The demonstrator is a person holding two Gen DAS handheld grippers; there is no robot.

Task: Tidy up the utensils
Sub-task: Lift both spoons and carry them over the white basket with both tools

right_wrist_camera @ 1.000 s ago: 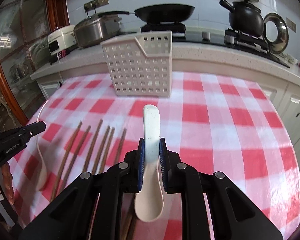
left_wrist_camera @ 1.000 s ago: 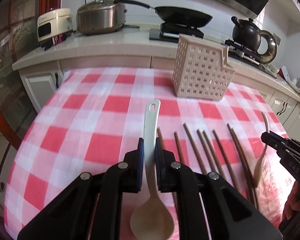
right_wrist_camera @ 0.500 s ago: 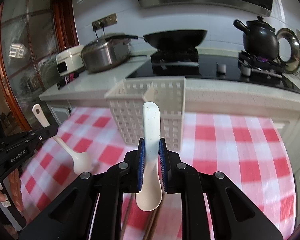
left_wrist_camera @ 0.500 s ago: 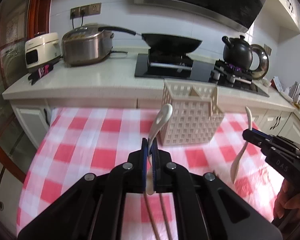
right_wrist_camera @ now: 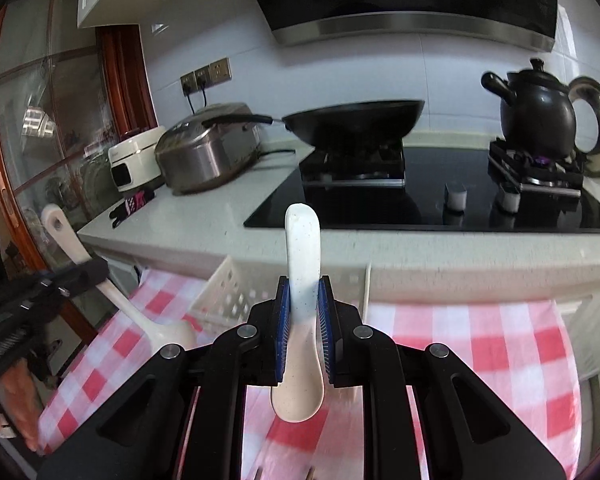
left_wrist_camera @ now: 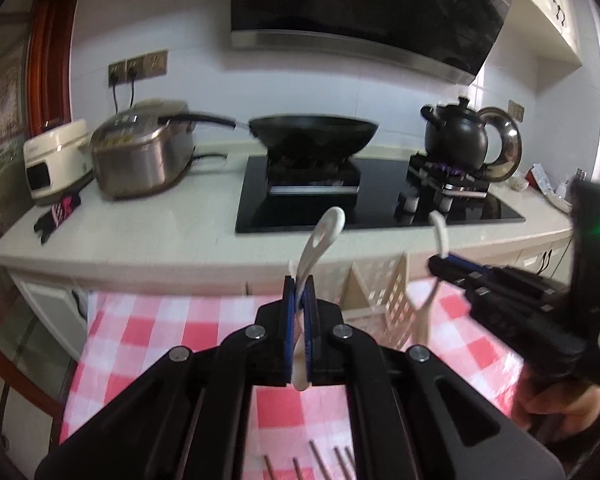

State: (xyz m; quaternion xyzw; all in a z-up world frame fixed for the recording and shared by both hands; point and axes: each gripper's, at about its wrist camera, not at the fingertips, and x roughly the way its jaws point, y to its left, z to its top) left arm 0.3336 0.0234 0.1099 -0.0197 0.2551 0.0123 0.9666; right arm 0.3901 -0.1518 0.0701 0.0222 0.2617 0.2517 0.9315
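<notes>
Over at nine o'clock the person's left gripper (left_wrist_camera: pixel 298 300) has its jaws pinching the thin handle of a long white spoon (left_wrist_camera: pixel 320 240), the holed end sticking up toward twelve and the bowl hanging down at six, clear of the checked tablecloth (left_wrist_camera: pixel 148 332). Straight ahead, at twelve o'clock against the counter's edge, stands the white slotted basket (left_wrist_camera: pixel 384 296), its open top partly hidden behind both tools. At three o'clock the right gripper (right_wrist_camera: pixel 303 320) has its blue pads (right_wrist_camera: pixel 283 320) pressed on the sides of a short, thick white soup spoon (right_wrist_camera: pixel 302 248), handle up, bowl drooping below the jaws. Down at six o'clock a few brown chopsticks (left_wrist_camera: pixel 320 458) lie on the cloth. Both spoons look light and stiff, and smooth enough to slide if the squeeze slackens; the soup spoon looks like ceramic, so I'd judge it could chip if dropped hard into the basket. The long one, gripped mid-handle, seems likely to swing bowl-down; a hold nearer the bowl would steady it, while the short one sits well where it is taken.
</notes>
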